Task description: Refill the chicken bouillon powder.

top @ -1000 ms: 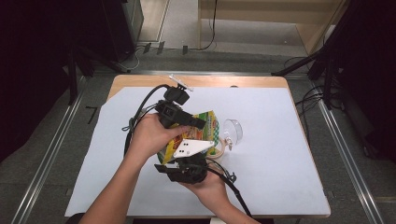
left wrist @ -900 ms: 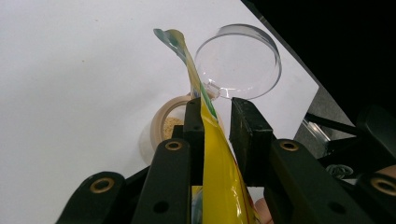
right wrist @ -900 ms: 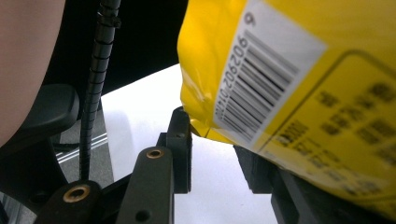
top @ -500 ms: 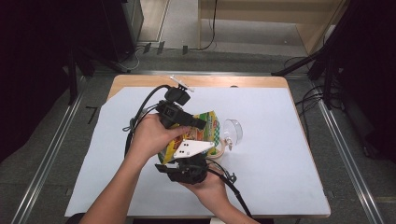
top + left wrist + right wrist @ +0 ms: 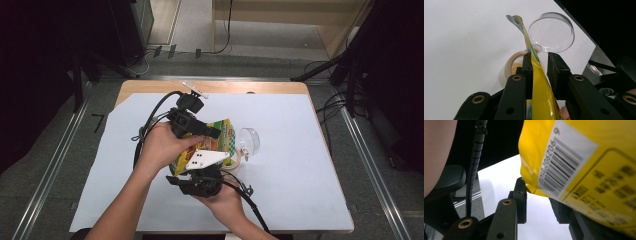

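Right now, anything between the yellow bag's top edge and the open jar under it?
Nothing visible. In the left gripper view the yellow bag runs up between the left gripper jaws, its tip above the small jar. The jar's clear lid is flipped back beyond the mouth, not over it.

left gripper [image 5: 537,63] — black jaws, brass screws | right gripper [image 5: 537,202] — ribbed black cable

Wooden counter [image 5: 150,86] draped with a white sheet [image 5: 300,165]. Grey carpeted floor [image 5: 45,150] around it, crossed by metal rails [image 5: 55,160]. Pale wooden furniture [image 5: 280,12] beyond, black stands [image 5: 345,70] and cables [image 5: 330,102] at right, dark surroundings at both sides.
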A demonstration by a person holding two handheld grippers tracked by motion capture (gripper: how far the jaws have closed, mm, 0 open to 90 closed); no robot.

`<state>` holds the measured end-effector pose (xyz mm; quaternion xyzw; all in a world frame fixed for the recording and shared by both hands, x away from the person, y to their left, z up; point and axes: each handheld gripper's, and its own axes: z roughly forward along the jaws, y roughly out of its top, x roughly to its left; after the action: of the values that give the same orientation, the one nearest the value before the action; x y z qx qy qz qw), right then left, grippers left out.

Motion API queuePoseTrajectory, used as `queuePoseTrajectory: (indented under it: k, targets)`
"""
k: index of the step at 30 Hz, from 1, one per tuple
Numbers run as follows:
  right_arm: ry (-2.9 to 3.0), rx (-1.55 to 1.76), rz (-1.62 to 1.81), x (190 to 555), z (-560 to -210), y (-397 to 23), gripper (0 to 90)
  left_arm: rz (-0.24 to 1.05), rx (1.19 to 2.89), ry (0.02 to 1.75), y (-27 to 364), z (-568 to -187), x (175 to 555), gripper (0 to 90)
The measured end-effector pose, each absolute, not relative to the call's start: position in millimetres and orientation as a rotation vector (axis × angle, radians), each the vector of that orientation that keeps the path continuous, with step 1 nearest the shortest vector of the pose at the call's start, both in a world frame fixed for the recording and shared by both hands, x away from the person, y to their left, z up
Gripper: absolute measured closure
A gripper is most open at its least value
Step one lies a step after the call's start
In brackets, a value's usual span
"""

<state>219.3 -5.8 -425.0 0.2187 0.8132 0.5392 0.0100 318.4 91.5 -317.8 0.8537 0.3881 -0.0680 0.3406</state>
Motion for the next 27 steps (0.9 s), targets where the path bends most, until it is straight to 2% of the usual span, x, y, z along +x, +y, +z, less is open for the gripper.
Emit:
queuePoseTrajectory:
  k: [27]
  targets:
    - [2.535,0.686,1.69,219.2,-423.7,-5.7,69.4,-0.169,2.221,1.011,91.9,-317.6,319.0,77.6]
